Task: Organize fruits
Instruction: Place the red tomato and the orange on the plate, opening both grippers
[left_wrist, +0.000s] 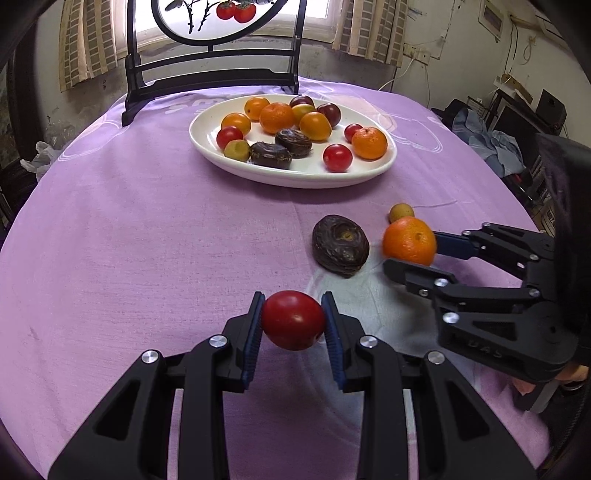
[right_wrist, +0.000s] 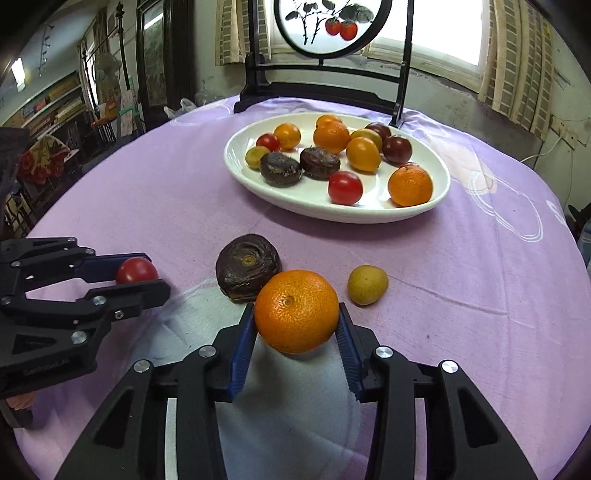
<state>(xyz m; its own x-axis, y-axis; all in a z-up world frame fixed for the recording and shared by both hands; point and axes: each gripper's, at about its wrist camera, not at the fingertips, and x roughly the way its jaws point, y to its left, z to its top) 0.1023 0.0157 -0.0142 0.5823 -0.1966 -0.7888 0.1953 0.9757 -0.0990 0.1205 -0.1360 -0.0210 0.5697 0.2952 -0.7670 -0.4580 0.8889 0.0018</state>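
Two hand-held grippers work side by side over a counter draped in purple cloth. Ahead of both sits a white oval ceramic plate, holding small orange citrus fruits, red cherry tomatoes, dark plums, two wrinkled brown passion fruits and a yellow-green fruit, with bare white room along its near side. The left hand-held gripper is clamped on a glossy red cherry tomato, its blue pads pressing each side. The right hand-held gripper has its blue pads against a round dimpled orange mandarin, gripping it. Just beyond the mandarin, on its left, lies a loose wrinkled dark-brown passion fruit, seemingly touching it; on its right, near but apart, lies a small yellow-green round fruit. Between these fruits and the plate the cloth lies open, and wide bare cloth spreads left of the left hand-held gripper. Past the plate stands a black-framed round painted screen at the counter's far edge.
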